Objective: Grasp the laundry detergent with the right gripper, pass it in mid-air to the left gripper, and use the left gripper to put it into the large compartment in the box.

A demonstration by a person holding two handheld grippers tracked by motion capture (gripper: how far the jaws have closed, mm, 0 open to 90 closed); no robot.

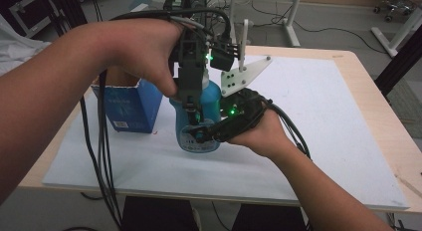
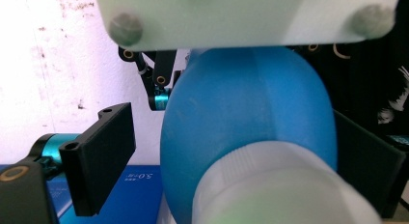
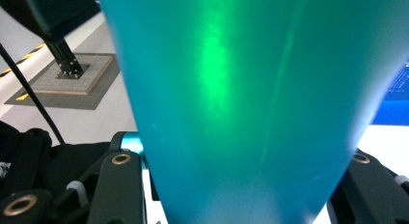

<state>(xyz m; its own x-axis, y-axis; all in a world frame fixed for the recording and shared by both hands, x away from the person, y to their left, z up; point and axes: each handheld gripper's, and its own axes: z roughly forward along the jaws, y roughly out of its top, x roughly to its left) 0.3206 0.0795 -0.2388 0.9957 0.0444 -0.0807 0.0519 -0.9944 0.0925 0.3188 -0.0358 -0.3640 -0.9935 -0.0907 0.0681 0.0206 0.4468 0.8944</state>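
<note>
2 grippers meet at 1 blue bottle (image 1: 199,116) standing upright on the white mat (image 1: 318,141) beside the blue box (image 1: 130,104). the right gripper (image 1: 201,134) clamps its lower body from the side; the left gripper (image 1: 191,99), above, straddles the white cap (image 2: 270,185), jaws apart, left pad clear. the right pad's contact is hidden.

A light wooden table (image 1: 366,99) carries a white mat (image 1: 318,121) that covers nearly all of its top — bare wood shows as a strip along the right edge and at the far right corner. On the mat, towards the left edge, stands a blue box (image 1: 130,105) (open at the top), and just beside it, nearer the middle, stands a blue bottle (image 1: 199,122) — upright, its base on the mat.
</note>
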